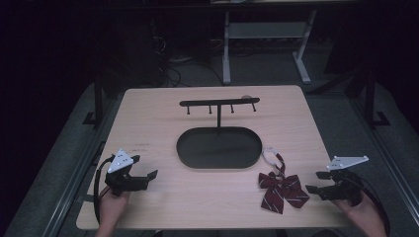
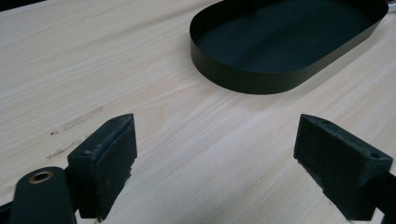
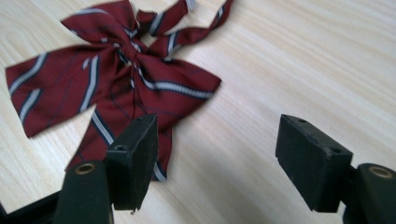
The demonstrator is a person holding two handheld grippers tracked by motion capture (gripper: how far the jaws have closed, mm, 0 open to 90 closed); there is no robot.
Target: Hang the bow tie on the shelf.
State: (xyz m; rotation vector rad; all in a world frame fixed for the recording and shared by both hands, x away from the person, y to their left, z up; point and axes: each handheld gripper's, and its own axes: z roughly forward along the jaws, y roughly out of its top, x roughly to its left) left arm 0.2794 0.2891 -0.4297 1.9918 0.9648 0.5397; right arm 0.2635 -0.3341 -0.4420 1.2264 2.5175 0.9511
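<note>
Tabletop (image 1: 148, 123) of pale wood grain carries a black oval metal tray (image 1: 219, 147) at centre, with a thin black post rising from its far rim to a horizontal hook bar (image 1: 219, 102) with small pegs hanging under it. Dark red bow tie with white and navy stripes (image 1: 282, 190) lies flat near the front right edge, its thin neck strap (image 1: 274, 157) looping back toward the tray's right end. Right hand-held gripper (image 1: 313, 183) sits just right of the bow tie, jaws spread wide, nothing between them; in the right gripper view the bow tie (image 3: 116, 84) is ahead and to the left, one tail running just beside or under the left jaw, contact can't be told. Left hand-held gripper (image 1: 146, 169) is at front left, well apart from the bow tie, jaws also wide and empty, pointed across bare wood toward the tray (image 2: 243, 77). Faint scuff marks (image 2: 77, 119) on the wood near the left jaw.
</note>
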